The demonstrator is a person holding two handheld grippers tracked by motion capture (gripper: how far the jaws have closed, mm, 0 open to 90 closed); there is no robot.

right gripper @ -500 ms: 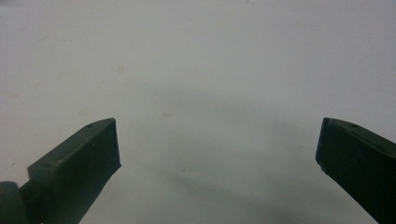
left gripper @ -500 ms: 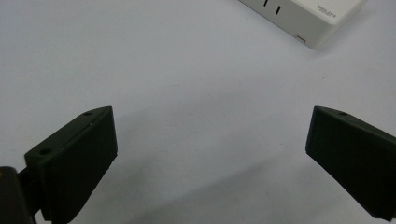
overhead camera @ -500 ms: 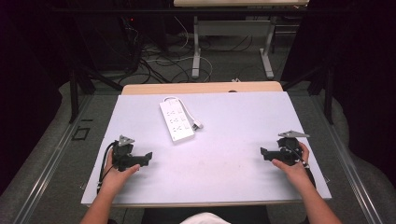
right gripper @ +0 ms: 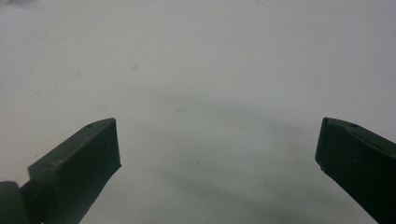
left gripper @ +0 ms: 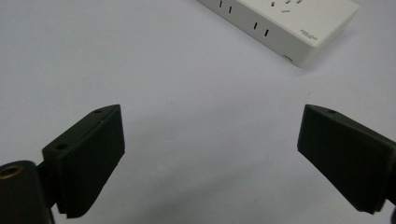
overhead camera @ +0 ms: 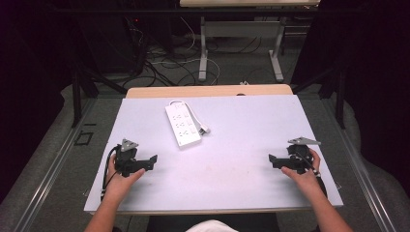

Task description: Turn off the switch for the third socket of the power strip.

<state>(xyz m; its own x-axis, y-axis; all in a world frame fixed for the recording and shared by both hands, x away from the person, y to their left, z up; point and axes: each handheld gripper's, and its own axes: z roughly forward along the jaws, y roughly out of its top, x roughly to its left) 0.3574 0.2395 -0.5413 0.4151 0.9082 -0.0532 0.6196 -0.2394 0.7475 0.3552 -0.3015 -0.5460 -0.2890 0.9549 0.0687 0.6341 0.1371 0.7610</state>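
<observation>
A: How wide is the left tool (overhead camera: 153,161)?

B: Wide apart, jaws spread to both lower corners of the left gripper view, with bare worktop (left gripper: 196,116) between them. It grips nothing and touches nothing I can see.

A: And the right tool (overhead camera: 271,160)?

B: The same: jaws far apart at the lower corners of the right gripper view, pale worktop between, nothing held.

A: Where do they sit in the high view?

B: Left tool at lower left in the left hand (overhead camera: 118,178), right tool at lower right in the right hand (overhead camera: 302,174). Their jaws point toward each other across the middle, well apart.

A: What lies on the worktop?

B: A white power strip (overhead camera: 182,123), flat, left of centre and slightly above, running diagonally. Its cord (overhead camera: 196,120) loops along its right side. The left gripper view catches its near end (left gripper: 285,23) at the top right, with socket slots showing.
</observation>
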